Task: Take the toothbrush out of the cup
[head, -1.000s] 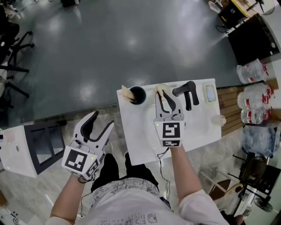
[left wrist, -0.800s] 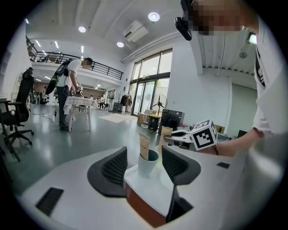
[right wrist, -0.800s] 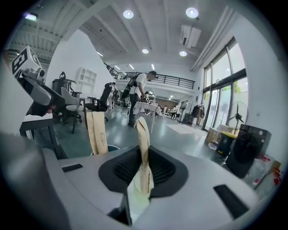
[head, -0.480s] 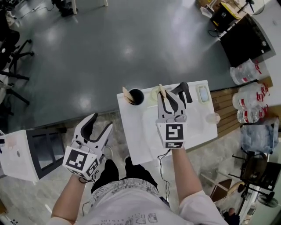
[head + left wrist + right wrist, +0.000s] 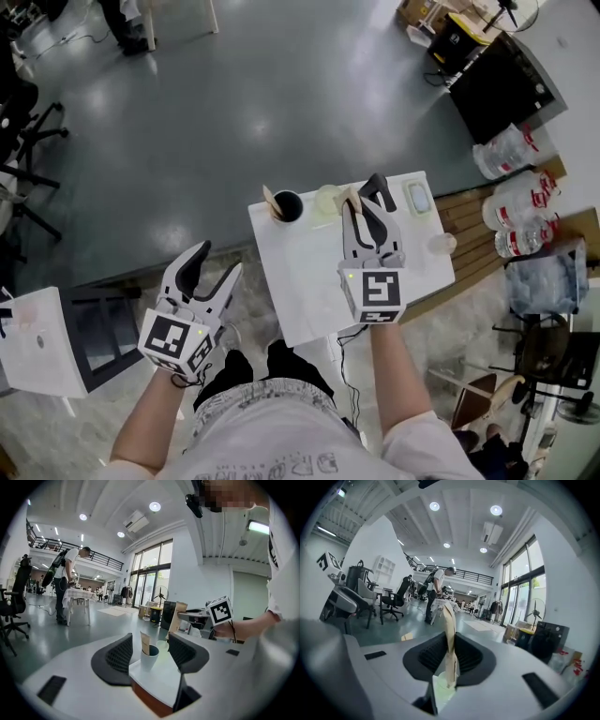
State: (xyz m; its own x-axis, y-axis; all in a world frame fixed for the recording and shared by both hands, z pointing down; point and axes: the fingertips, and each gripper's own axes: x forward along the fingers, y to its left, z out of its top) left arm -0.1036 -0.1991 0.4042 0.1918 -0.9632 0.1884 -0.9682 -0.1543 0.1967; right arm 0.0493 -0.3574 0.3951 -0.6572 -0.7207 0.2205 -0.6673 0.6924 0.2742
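Note:
My right gripper [image 5: 359, 208] is shut on a slim tan toothbrush [image 5: 352, 198] and holds it upright over the small white table [image 5: 300, 281]. In the right gripper view the toothbrush [image 5: 450, 634] stands between the pads, its lower end above a pale green cup [image 5: 442, 692]. That cup [image 5: 327, 202] sits at the table's far edge. Beside it is a dark cup [image 5: 289, 205] with another tan stick [image 5: 272, 200] in it. My left gripper [image 5: 217, 263] hangs open off the table's left side, holding nothing. Its view shows the dark-lined cup [image 5: 149, 657] on the table ahead of it.
A black handled tool [image 5: 376, 187], a clear dish [image 5: 417, 198] and a small clear cup [image 5: 439, 244] share the table's right part. Water bottles [image 5: 514, 228] stand on a wooden surface at right. A white cabinet [image 5: 37, 342] is at left. People stand far off in the hall.
My right gripper has risen with the toothbrush, drawing it up from the pale green cup. My left gripper has lifted a little, still open.

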